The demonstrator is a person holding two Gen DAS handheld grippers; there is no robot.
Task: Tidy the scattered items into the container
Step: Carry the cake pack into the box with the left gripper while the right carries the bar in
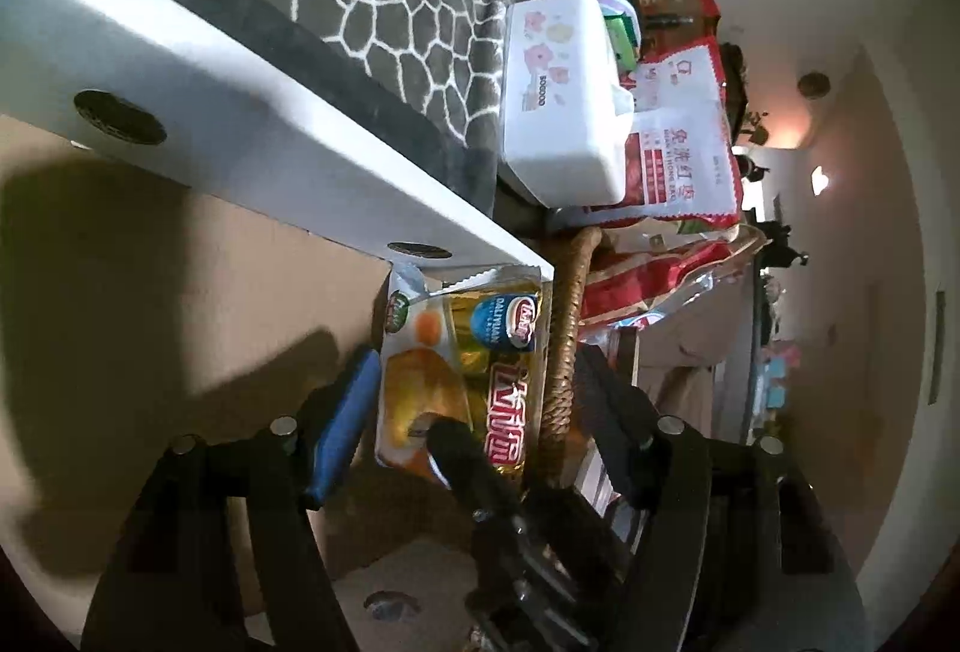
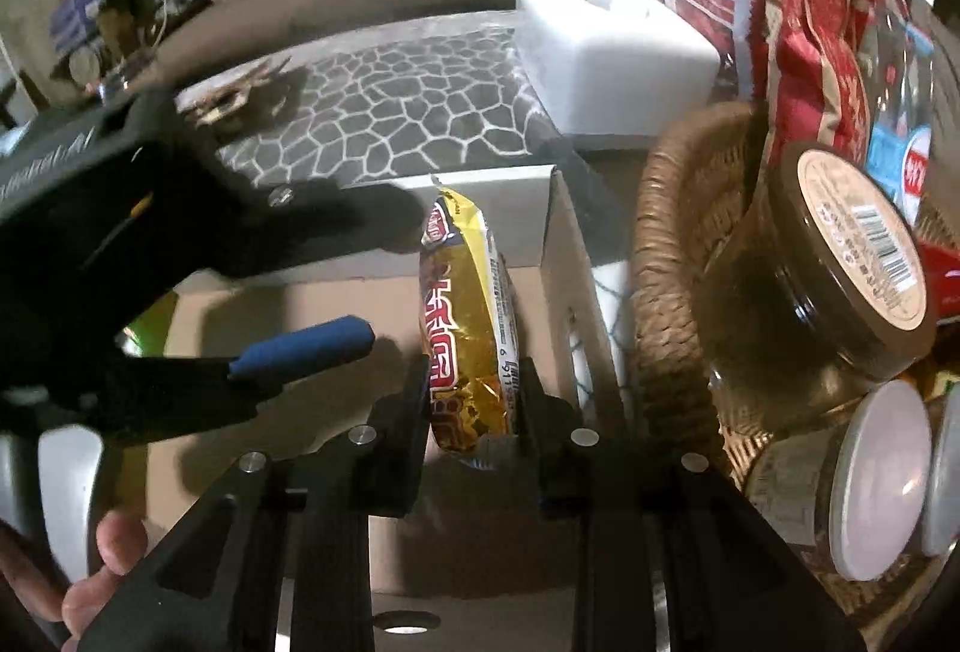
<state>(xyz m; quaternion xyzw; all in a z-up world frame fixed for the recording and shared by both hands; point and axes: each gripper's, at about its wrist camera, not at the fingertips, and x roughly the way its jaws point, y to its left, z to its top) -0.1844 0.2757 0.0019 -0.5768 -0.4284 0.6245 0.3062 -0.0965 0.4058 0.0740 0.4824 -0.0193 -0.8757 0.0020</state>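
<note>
Right gripper (image 2: 474, 394): my jaws are narrow and clamped on the snack pack (image 2: 471, 328), one pad on each flat side; the pack stands on edge between them, its top end pointing away from me.
Left gripper (image 1: 462, 412): jaws about half spread. The blue finger (image 1: 342, 430) stands clear to the left of the pack (image 1: 462, 370); whether my other finger touches it, I cannot tell.
Snack pack: gold and red wrapper, over a brown cardboard surface (image 2: 300, 304), just left of the basket (image 2: 666, 292) and outside it.
Basket: woven, close on my right in the right wrist view. It holds a jar with a brown lid (image 2: 858, 238), white-lidded jars (image 2: 870, 478) and red packets (image 2: 822, 51).
Ahead of the grippers: a white panel edge (image 1: 240, 111), then a grey mat with a white cell pattern (image 2: 390, 105).
Beyond the basket: a white tissue box (image 2: 612, 51) stands at the mat's right end.
Hand: fingers (image 2: 114, 550) show at the lower left of the right wrist view.
</note>
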